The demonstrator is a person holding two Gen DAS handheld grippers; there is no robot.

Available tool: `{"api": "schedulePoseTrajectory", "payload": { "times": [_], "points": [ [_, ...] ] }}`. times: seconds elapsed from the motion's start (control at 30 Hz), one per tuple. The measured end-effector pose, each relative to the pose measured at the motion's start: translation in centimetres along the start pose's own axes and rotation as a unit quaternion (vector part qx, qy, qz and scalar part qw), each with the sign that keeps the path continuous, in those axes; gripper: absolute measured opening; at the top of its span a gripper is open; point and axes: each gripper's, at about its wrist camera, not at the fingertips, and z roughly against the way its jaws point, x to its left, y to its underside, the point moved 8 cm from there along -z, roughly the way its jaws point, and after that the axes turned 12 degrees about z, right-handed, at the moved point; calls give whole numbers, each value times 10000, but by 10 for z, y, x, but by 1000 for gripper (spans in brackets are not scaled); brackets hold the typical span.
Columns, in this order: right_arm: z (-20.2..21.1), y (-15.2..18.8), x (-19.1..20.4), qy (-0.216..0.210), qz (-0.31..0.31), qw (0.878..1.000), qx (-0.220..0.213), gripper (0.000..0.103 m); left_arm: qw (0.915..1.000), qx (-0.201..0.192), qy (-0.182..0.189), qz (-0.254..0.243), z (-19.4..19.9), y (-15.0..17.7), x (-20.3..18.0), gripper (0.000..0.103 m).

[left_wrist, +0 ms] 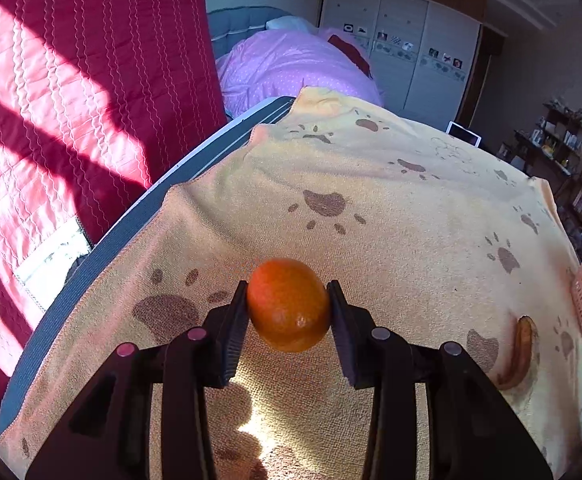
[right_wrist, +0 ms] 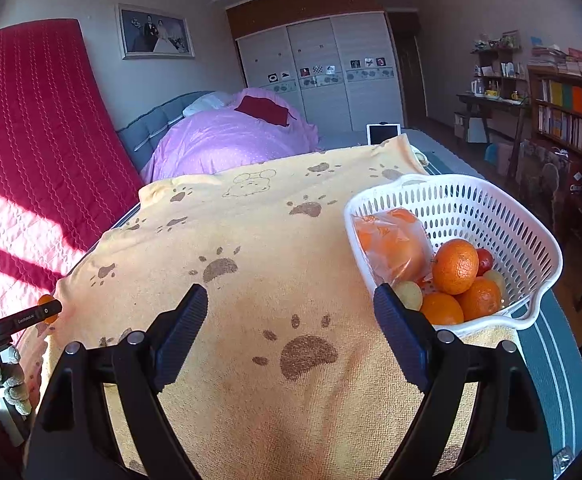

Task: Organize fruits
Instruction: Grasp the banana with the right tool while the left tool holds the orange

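Towel [right_wrist: 251, 240] is spread over the table. Basket [right_wrist: 471, 216] is set on its right edge, w/ oranges [right_wrist: 455, 266] in it; a banana [left_wrist: 521, 350], apparently, lies near-left of it.

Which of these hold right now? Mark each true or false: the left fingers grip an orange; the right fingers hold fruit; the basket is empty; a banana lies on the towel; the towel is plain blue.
1. The left gripper has its fingers closed on an orange. True.
2. The right gripper holds a piece of fruit. False: it is open, with only the towel between its fingers.
3. The white basket is empty. False: it holds oranges and a bagged fruit.
4. A banana lies on the towel. True.
5. The towel is plain blue. False: it is yellow-orange with brown paw prints.
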Motion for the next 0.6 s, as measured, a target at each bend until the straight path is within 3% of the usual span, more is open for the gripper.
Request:
{"api": "schedulePoseTrajectory", "payload": {
  "times": [0.07,0.2,0.47,0.6],
  "points": [
    [0,0,6,-48,69,9999,69,86,9999,-5,108,-90,2,4,-11,39],
    [-9,10,27,-585,-192,9963,607,86,9994,-36,316,-131,4,5,-20,39],
    [-35,33,92,-1580,-860,9720,1512,86,9990,121,432,-52,-1,9,-20,39],
    [-47,35,119,-1687,-815,9669,1730,86,9986,190,489,-94,-4,11,-22,39]
  ]
}}
